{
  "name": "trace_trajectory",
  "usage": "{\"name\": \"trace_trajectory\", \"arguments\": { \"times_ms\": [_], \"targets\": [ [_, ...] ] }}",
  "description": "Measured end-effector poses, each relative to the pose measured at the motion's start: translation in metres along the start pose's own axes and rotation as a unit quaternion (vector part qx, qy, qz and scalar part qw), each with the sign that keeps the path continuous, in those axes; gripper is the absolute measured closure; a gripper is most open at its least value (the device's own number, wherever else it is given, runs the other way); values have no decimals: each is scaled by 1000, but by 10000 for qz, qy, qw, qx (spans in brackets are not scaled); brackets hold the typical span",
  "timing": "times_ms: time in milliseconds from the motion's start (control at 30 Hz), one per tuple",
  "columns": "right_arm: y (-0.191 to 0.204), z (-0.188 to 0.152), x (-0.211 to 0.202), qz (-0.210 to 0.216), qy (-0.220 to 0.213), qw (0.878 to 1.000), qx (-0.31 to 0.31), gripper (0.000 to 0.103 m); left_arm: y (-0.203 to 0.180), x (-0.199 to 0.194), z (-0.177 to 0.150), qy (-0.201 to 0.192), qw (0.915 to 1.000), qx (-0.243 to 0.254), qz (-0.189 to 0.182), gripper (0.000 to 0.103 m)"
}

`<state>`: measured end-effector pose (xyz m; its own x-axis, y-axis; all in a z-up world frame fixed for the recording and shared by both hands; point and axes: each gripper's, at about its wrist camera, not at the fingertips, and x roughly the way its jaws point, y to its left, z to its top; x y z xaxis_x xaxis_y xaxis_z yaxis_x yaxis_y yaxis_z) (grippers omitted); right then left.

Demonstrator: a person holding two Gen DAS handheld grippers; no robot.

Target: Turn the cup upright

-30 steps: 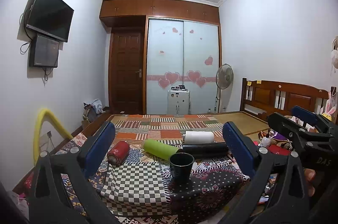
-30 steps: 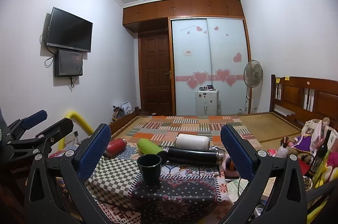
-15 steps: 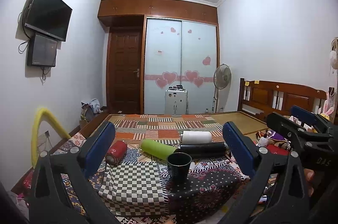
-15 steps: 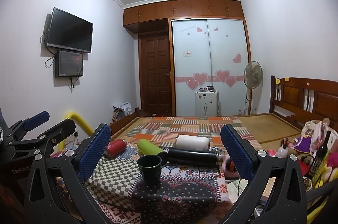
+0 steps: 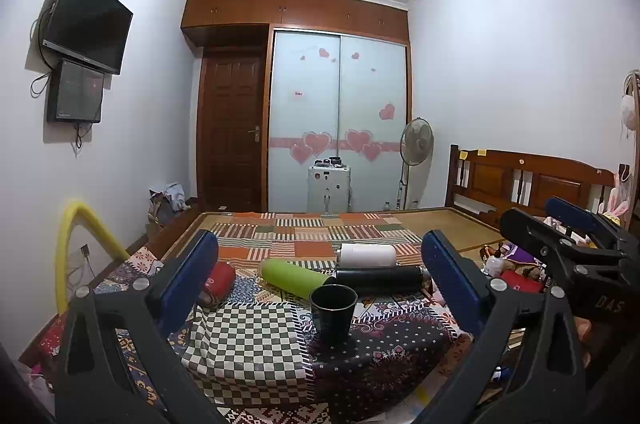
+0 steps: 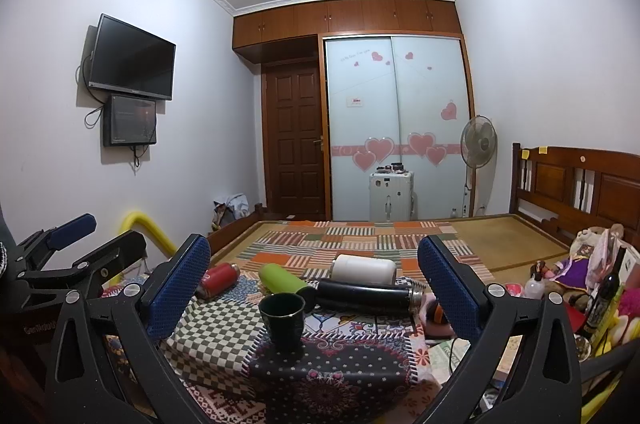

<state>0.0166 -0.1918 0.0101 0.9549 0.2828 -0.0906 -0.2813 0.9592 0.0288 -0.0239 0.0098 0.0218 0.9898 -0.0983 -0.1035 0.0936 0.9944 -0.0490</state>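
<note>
A small dark cup (image 5: pixel 333 310) stands upright, mouth up, on the patterned cloth; it also shows in the right wrist view (image 6: pixel 282 319). My left gripper (image 5: pixel 320 284) is open and empty, its blue pads wide apart, with the cup ahead between them. My right gripper (image 6: pixel 312 284) is open and empty too, the cup ahead and slightly left of centre. The right gripper also shows at the right edge of the left wrist view (image 5: pixel 568 244); the left gripper shows at the left edge of the right wrist view (image 6: pixel 72 256).
Behind the cup lie a green bottle (image 5: pixel 294 278), a black flask (image 5: pixel 378 278), a white cylinder (image 5: pixel 368 255) and a red can (image 5: pixel 218 280). The checkered cloth (image 5: pixel 244 344) covers the surface. Toys and bottles (image 6: pixel 580 284) crowd the right side. A yellow tube (image 5: pixel 76 244) stands left.
Both grippers have stayed open and nearly still; the left view has shifted slightly, with the cup a little lower and nearer the centre. The cup has not moved.
</note>
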Motion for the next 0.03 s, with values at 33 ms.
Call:
{"name": "trace_trajectory", "arguments": {
  "times_ms": [33],
  "targets": [
    [0,0,0,3,-1,10000,0,0,0,0,0,5,10000,-4,-8,0]
  ]
}}
